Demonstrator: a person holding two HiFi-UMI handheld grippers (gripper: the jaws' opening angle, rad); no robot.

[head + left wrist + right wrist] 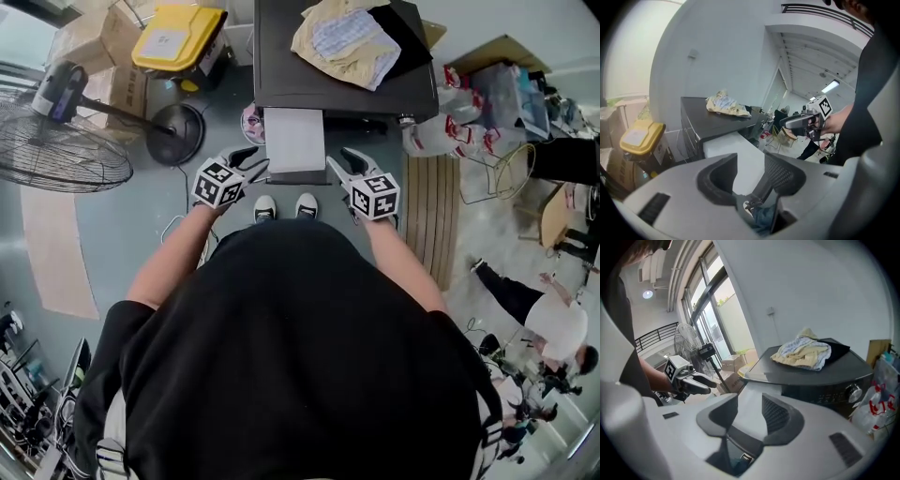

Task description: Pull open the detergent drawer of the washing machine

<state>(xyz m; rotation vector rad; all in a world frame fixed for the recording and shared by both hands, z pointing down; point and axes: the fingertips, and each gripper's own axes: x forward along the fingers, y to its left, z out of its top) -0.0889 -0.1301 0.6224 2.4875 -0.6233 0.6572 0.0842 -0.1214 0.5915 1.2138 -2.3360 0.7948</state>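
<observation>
The dark grey washing machine [281,56] stands in front of me with a heap of clothes [352,37] on its lid. A white detergent drawer [295,141] juts out of its front toward me. My left gripper [251,161] hangs just left of the drawer's front end, open and empty. My right gripper [343,161] hangs just right of it, also open and empty. In the left gripper view the drawer [726,145] shows beyond the parted jaws, with the right gripper [797,123] off to the side. The right gripper view shows the drawer [752,397] and the left gripper [691,380].
A floor fan [66,150] and a yellow-lidded bin [178,37] stand left of the machine, with cardboard boxes [98,42] behind. Plastic bags [450,122] and a slatted wooden board [431,216] lie on the right. Another person [553,319] is at the far right.
</observation>
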